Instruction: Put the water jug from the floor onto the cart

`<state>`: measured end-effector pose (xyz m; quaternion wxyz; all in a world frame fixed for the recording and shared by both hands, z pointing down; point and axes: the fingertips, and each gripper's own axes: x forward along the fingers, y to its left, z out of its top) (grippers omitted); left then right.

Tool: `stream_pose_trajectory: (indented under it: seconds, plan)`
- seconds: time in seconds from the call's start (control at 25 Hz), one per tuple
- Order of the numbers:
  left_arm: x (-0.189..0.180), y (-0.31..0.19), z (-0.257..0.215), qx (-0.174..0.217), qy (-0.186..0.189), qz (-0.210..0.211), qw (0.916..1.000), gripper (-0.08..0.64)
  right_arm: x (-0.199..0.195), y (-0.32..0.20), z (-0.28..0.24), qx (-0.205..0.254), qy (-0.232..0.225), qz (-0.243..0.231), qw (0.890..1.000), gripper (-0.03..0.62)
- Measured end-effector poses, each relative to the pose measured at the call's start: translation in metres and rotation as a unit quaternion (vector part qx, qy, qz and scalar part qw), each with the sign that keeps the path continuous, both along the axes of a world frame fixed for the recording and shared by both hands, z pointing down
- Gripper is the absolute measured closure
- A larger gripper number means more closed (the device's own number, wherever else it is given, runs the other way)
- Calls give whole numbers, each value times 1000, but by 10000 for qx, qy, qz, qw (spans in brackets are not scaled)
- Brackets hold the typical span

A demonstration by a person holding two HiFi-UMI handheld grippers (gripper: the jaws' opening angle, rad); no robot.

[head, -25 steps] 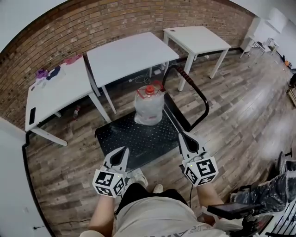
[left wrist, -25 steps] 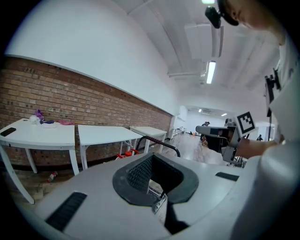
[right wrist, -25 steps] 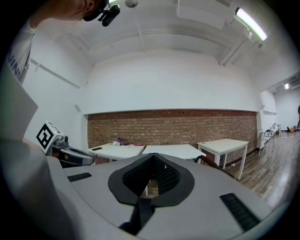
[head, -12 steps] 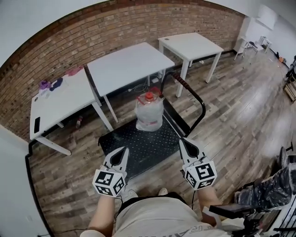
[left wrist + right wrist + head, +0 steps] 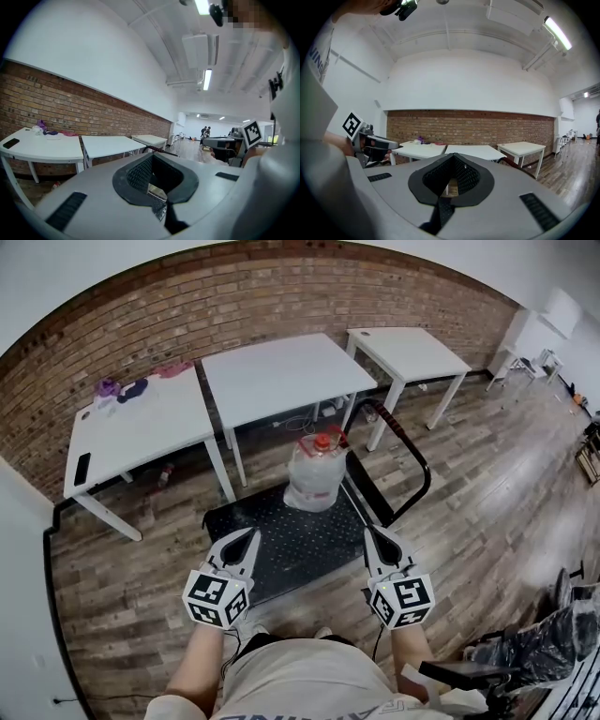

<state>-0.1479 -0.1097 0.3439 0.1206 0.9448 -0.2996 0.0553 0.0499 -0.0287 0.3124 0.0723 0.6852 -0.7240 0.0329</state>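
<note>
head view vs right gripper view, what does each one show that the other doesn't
Only the head view: the clear plastic water jug with a red cap, standing on the cart's black perforated deck. Only the right gripper view: the white ceiling and its long strip light. Both: the red brick wall and the white rectangular tables.

Head view: from high up, looking steeply down at the floor (image 5: 487, 493) and cart (image 5: 281, 554). Gripper views: lower, right behind own jaws, looking almost level across the room. Shared by all three: brick wall (image 5: 234, 306), white tables (image 5: 281, 371).
</note>
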Motion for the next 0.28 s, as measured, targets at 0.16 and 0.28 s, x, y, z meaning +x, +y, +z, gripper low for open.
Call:
stream_pose_trajectory:
  seconds: [0.16, 0.28]
  plan:
    - [2, 2, 5, -16, -23, 47, 10000, 560, 1, 0, 1, -26, 22, 33, 10000, 589]
    - [4, 3, 5, 61, -55, 66, 9999, 560, 2, -3, 2, -52, 42, 20, 10000, 589]
